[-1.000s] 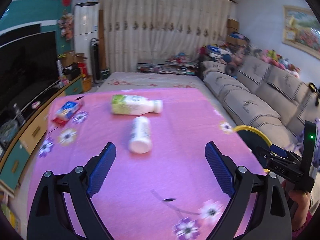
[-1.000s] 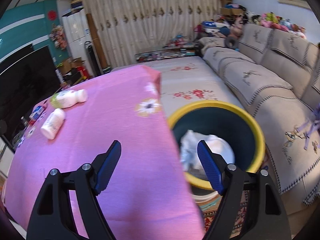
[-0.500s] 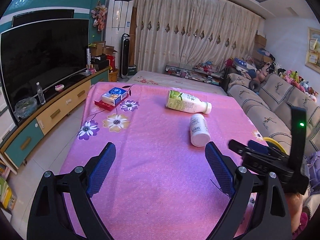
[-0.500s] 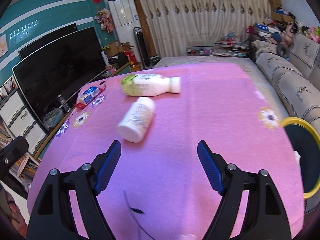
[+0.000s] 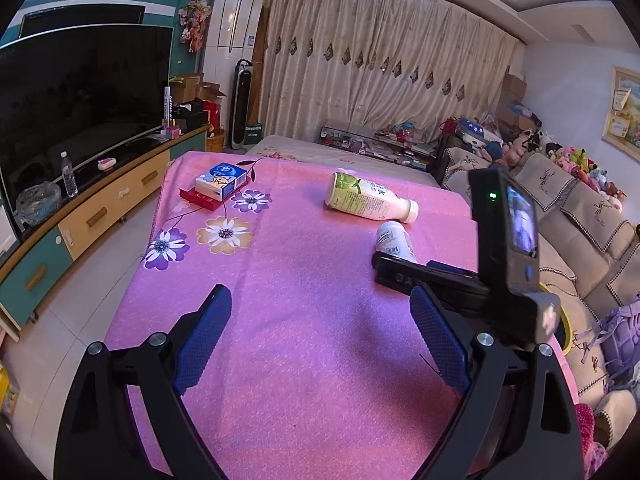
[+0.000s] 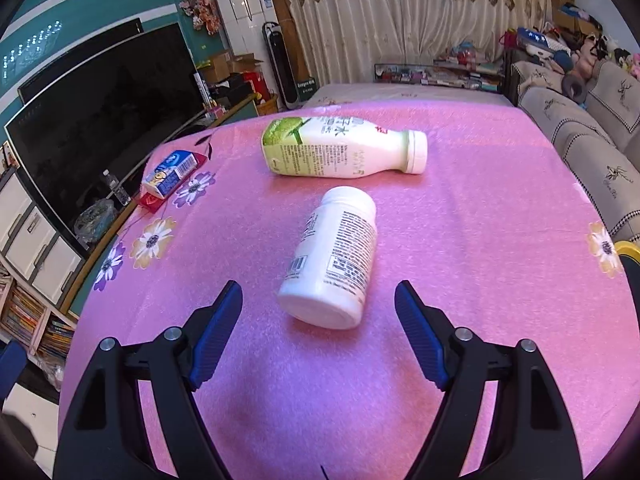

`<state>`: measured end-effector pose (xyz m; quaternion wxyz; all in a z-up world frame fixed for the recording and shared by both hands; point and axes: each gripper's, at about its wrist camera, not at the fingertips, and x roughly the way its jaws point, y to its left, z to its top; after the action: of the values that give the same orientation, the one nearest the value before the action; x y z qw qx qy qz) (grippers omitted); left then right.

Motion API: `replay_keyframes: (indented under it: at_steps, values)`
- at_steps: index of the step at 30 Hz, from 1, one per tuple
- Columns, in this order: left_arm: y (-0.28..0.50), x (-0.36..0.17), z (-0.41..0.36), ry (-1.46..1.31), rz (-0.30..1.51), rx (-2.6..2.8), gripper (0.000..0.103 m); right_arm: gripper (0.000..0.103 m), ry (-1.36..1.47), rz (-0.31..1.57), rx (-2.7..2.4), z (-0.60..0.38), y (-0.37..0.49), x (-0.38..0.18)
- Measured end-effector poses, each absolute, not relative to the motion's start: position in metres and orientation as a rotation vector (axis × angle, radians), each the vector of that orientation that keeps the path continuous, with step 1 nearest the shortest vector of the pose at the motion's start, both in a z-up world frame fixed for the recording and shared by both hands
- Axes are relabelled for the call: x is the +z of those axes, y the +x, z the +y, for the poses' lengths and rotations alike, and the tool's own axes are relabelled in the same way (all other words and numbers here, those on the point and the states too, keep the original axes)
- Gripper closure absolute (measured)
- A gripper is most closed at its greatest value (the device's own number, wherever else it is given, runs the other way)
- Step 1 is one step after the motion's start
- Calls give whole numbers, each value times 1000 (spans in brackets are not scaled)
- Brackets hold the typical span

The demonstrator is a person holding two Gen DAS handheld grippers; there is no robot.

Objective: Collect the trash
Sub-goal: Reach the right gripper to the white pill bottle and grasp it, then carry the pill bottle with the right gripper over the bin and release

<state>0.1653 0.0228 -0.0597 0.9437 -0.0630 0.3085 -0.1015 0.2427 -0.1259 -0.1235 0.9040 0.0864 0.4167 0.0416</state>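
A white pill bottle (image 6: 332,260) lies on its side on the pink tablecloth (image 6: 480,220), its base toward me. My right gripper (image 6: 319,324) is open just short of that base, jaws wider than the bottle and not touching it. Behind it lies a green-and-white drink bottle (image 6: 340,152), cap to the right. My left gripper (image 5: 320,336) hangs open over bare cloth nearer the table's front. In the left wrist view the pill bottle (image 5: 394,240) is partly hidden by the right gripper's body (image 5: 500,256), and the drink bottle (image 5: 366,198) lies beyond.
A blue tissue pack on a red box (image 5: 220,184) sits at the table's far left corner. The yellow rim of a bin (image 6: 628,248) shows past the table's right edge. A sofa (image 5: 580,216) runs along the right, a TV cabinet (image 5: 80,208) along the left.
The right gripper swung from over the yellow bin to the table and closed in on the pill bottle. The left gripper shifted leftward early on, then stayed still. Both stayed open.
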Motion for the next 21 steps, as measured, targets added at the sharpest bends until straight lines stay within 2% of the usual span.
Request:
replay_keyframes:
  at_steps: [8, 10, 11, 12, 21]
  values:
    - [167, -65, 27, -143, 636, -206, 13, 30, 138, 871, 39, -119, 250, -134]
    - [166, -66, 26, -145, 636, -206, 13, 40, 130, 869, 40, -119, 251, -134]
    - [166, -66, 26, -144, 636, -206, 14, 51, 129, 869, 40, -119, 251, -134]
    - [166, -66, 26, -144, 636, -207, 14, 53, 127, 864, 44, -119, 250, -134]
    - [163, -67, 26, -140, 632, -201, 14, 55, 164, 764, 108, -148, 212, -98]
